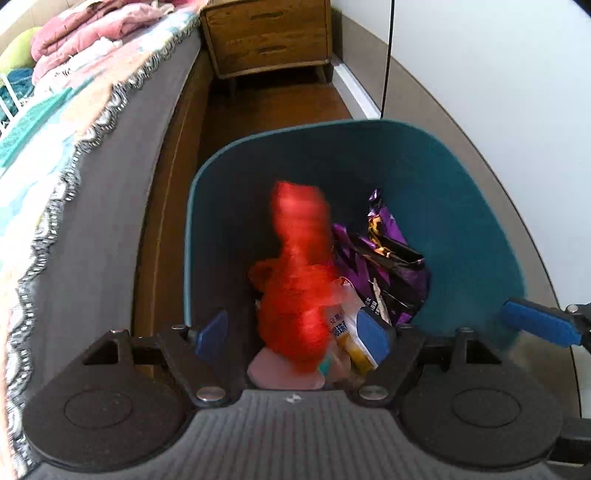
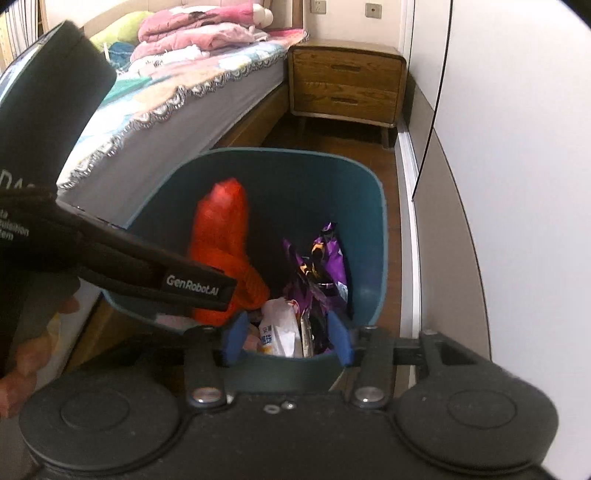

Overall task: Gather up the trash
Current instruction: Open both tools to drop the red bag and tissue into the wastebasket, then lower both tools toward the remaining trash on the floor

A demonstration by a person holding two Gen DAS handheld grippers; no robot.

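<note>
Both jaws parted, empty: left hand-held gripper [image 1: 295, 332], right hand-held gripper [image 2: 288, 338] over teal bin [image 2: 380, 221]; blurred red item [image 1: 295, 266] at 12 o'clock inside, purple wrapper [image 1: 384, 258] at 1 o'clock.

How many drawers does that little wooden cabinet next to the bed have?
2. The wooden cabinet has a top drawer and a bottom drawer right under it, one stacked on the other. Nothing covers its front, so probably none are hidden.

We see a wooden floor [image 2: 334, 142] running between a bed [image 2: 177, 122] on the left and a pale wall [image 2: 524, 147] on the right. A two-drawer wooden nightstand [image 2: 347, 83] stands at the far end, and folded pink blankets [image 2: 199, 31] lie on the patterned bedspread [image 1: 48, 147].
</note>
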